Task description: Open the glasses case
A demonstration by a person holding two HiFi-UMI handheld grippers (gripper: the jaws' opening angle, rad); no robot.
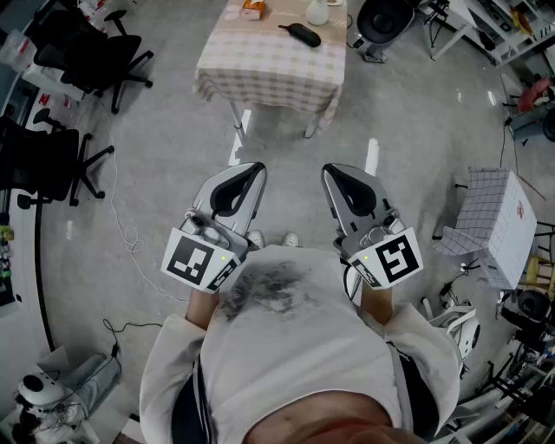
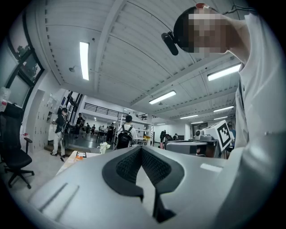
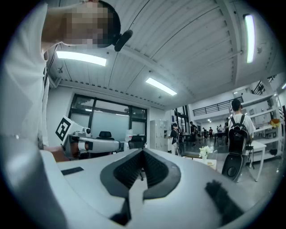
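Pre-approach step: person is holding left grey-white gripper point(image 1: 254, 168) & right grey-white gripper point(image 1: 335, 170) at chest, both w/ jaws pressed together, nothing between. Black oval glasses case point(image 1: 304, 35) is lying on checked-cloth table point(image 1: 260, 65) well ahead. Next prob. needs walking over, spreading jaws.

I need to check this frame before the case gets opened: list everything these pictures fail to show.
- Head view: the glasses case is too small to show its seam or latch.
- Head view: the orange item and white item on the table are cut off by the top edge.
- Gripper views: the left gripper and right gripper block most of the table; no case shows.
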